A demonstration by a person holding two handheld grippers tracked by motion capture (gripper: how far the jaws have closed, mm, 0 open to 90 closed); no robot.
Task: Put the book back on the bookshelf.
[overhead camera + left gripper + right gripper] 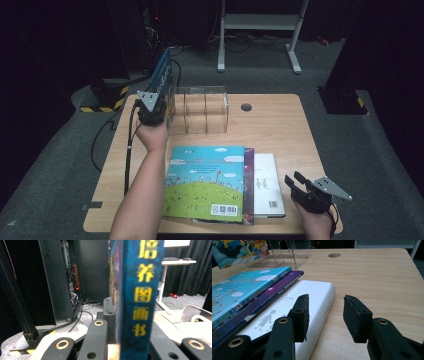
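In the left gripper view the blue book (136, 302) is running out of the top of the frame, its yellow spine characters blurred. In the high view it is standing on edge at upper left, directly above the left gripper (151, 107), which is clamping it just left of the clear rack (200, 110). The right gripper (325, 315) is hovering with jaws partly apart, nothing between them, beside the white book (312, 300) at lower right.

The blue book (140, 302) is blurred up close and cut off by the top edge in the left gripper view. The purple book (248, 185) lies mostly hidden under the green book (205, 182). The white book's (267, 182) cover print is too small to read.
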